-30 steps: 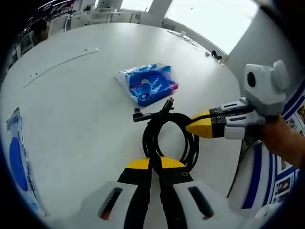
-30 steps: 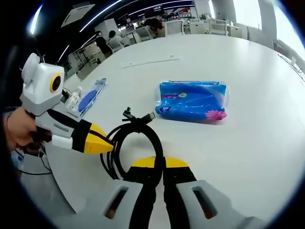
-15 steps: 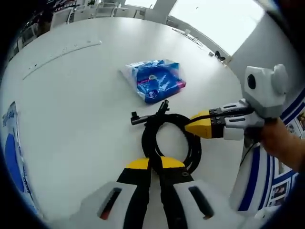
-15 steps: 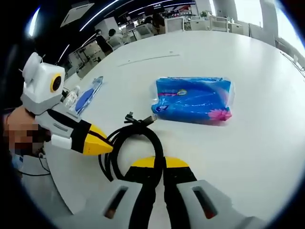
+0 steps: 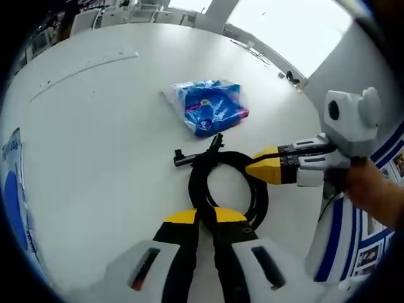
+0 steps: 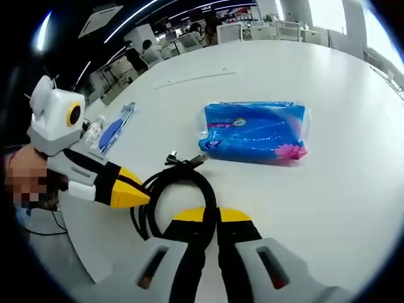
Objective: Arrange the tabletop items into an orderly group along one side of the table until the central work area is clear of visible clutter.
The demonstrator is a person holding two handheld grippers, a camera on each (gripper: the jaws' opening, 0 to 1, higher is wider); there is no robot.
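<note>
Both tools (image 5: pixel 205 216) (image 6: pixel 211 215) clamped on coiled black cable (image 5: pixel 228 184), plugs toward blue pack (image 6: pixel 255 131)

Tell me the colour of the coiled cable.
Black cable, clearest in the left gripper view.

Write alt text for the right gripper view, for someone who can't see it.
Two handheld tools pinch a coiled black cable on a white table: the right tool grips its near side from below, while the left tool grips its left side. A blue plastic packet lies just beyond the cable, and a flat blue package lies farther left.
</note>
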